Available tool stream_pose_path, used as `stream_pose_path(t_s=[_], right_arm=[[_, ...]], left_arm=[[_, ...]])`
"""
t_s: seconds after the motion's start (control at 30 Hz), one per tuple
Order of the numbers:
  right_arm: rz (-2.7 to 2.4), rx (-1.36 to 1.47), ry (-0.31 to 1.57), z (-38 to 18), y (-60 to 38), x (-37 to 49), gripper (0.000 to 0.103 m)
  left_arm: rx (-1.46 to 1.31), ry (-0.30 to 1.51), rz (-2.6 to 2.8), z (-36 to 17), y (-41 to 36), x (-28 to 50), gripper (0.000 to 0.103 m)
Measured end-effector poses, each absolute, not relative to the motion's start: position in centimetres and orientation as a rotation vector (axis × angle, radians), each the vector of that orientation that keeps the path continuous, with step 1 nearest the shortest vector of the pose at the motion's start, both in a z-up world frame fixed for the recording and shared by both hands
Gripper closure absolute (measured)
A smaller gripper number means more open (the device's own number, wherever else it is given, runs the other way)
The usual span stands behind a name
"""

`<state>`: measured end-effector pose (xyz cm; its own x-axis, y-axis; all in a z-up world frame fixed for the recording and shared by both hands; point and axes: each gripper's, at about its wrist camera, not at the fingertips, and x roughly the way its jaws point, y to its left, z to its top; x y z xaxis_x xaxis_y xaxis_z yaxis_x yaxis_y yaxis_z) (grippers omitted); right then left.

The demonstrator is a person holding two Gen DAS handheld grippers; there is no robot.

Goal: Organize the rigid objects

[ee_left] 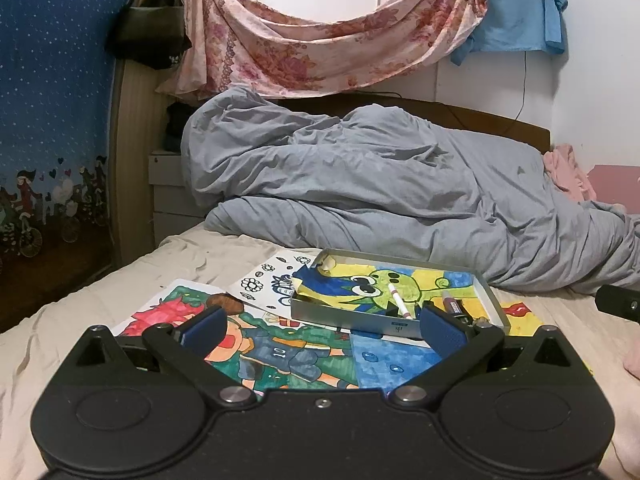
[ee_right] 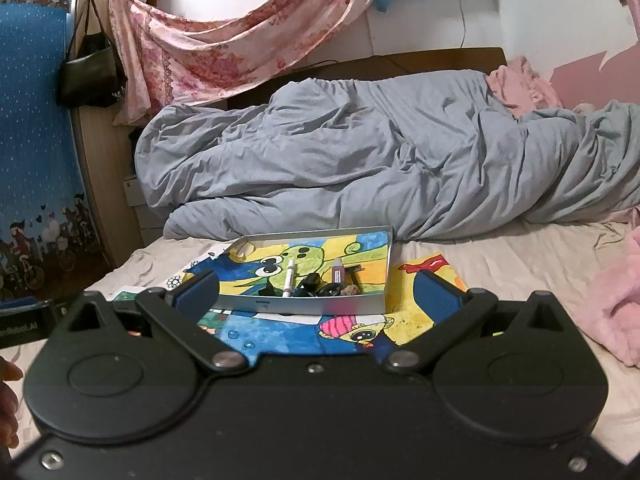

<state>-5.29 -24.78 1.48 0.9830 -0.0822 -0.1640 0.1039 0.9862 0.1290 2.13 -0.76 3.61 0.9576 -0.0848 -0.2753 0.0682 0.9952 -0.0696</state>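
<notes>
A shallow silver tray [ee_left: 352,322] [ee_right: 320,305] lies on the bed, lined with a green cartoon drawing. Inside it rest a white marker [ee_left: 398,300] [ee_right: 289,278], a purple tube [ee_left: 448,301] [ee_right: 338,273] and several small dark items [ee_right: 320,290]. My left gripper [ee_left: 320,326] hovers open just in front of the tray, nothing between its blue pads. My right gripper [ee_right: 318,290] is open too, its fingers spread on either side of the tray's near wall, holding nothing. The right gripper's black edge [ee_left: 618,304] shows at the far right of the left wrist view.
Coloured drawings [ee_left: 280,344] [ee_right: 424,276] are spread on the beige sheet under and around the tray. A crumpled grey duvet [ee_left: 380,184] [ee_right: 360,152] fills the bed behind. Pink fabric [ee_right: 616,304] lies at the right. A blue patterned curtain [ee_left: 48,120] hangs at the left.
</notes>
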Motion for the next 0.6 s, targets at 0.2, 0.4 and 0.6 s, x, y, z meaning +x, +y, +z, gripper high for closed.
stream_pose_path(t_s=[0.2, 0.4, 0.6], right_arm=[[-0.113, 0.143, 0.159, 1.37, -24.74, -5.69, 0.0], [-0.133, 0.145, 0.165, 1.22, -24.54, -5.45, 0.0], [-0.156, 0.163, 0.163, 1.04, -24.51, -5.2, 0.0]], left_arm=[[-0.058, 0.277, -0.077, 3.55, -0.79, 1.76, 0.001], [-0.06, 0.28, -0.071, 3.28, -0.56, 1.72, 0.001], [-0.073, 0.276, -0.059, 3.04, -0.11, 1.69, 0.001]])
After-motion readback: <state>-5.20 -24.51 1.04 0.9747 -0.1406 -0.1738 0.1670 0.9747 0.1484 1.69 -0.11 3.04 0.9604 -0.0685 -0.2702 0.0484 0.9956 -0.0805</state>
